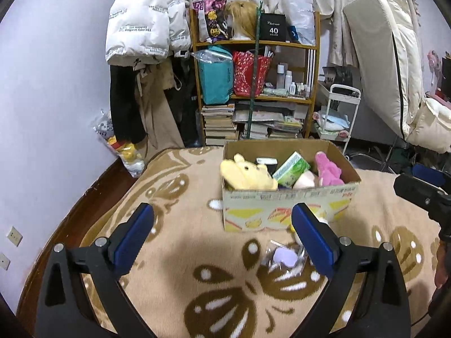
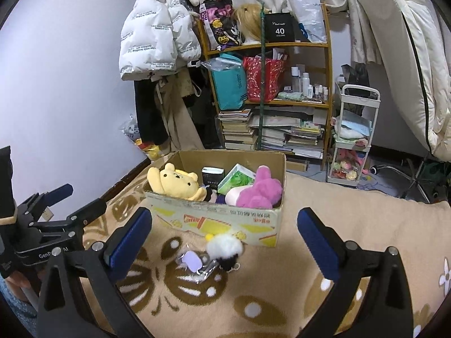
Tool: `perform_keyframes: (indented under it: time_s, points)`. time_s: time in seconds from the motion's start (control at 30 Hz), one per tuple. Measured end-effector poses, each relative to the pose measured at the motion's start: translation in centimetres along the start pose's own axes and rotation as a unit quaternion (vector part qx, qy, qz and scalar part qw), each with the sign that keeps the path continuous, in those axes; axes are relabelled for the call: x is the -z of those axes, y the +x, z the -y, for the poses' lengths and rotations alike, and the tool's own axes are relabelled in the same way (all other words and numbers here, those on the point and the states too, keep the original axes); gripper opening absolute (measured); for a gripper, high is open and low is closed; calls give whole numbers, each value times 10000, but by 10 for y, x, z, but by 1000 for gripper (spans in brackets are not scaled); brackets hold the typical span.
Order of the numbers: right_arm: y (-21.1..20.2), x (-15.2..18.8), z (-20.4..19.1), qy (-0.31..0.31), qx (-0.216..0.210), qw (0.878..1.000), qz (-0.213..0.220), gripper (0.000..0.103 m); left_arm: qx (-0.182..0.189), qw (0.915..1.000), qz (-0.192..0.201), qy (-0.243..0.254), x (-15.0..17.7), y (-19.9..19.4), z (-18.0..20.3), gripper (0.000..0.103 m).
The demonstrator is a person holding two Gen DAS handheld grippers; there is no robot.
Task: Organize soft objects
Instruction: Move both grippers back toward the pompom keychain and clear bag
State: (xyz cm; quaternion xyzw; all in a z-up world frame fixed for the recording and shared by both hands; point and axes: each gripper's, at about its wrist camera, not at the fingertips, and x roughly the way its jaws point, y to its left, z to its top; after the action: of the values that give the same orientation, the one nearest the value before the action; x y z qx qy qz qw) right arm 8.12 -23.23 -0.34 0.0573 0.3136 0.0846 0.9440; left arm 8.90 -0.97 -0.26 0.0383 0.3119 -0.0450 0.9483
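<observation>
A cardboard box (image 1: 287,205) (image 2: 214,219) stands on the beige blanket. It holds a yellow bear plush (image 1: 245,176) (image 2: 177,181), a pink plush (image 1: 328,170) (image 2: 259,188), a green tissue pack (image 1: 291,169) (image 2: 236,178) and a dark item. In front of it lie a clear packet with a lilac pad (image 1: 284,257) (image 2: 194,262) and a white-and-black fluffy keychain (image 2: 225,249). My left gripper (image 1: 222,236) is open and empty over the packet. My right gripper (image 2: 224,239) is open and empty, above the keychain.
A wooden shelf (image 1: 255,95) (image 2: 267,98) with bags, bottles and stacked books stands behind the bed. Coats hang left of it. A white cart (image 2: 353,135) and a folded mattress (image 1: 386,64) are at the right. The bed's dark edge (image 1: 93,194) runs along the left wall.
</observation>
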Motion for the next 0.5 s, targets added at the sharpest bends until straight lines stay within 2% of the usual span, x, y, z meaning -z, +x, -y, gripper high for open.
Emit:
perform_keyframes:
  time_s: [0.2,0.5]
  points:
    - [-2,10,-8,-119,36,9999,-91,103,13,9999,-144,79,12,-3,2,97]
    - [10,17,-7,-126,53,9997,-224,103,86,9995,-254,166,18,13,9,97]
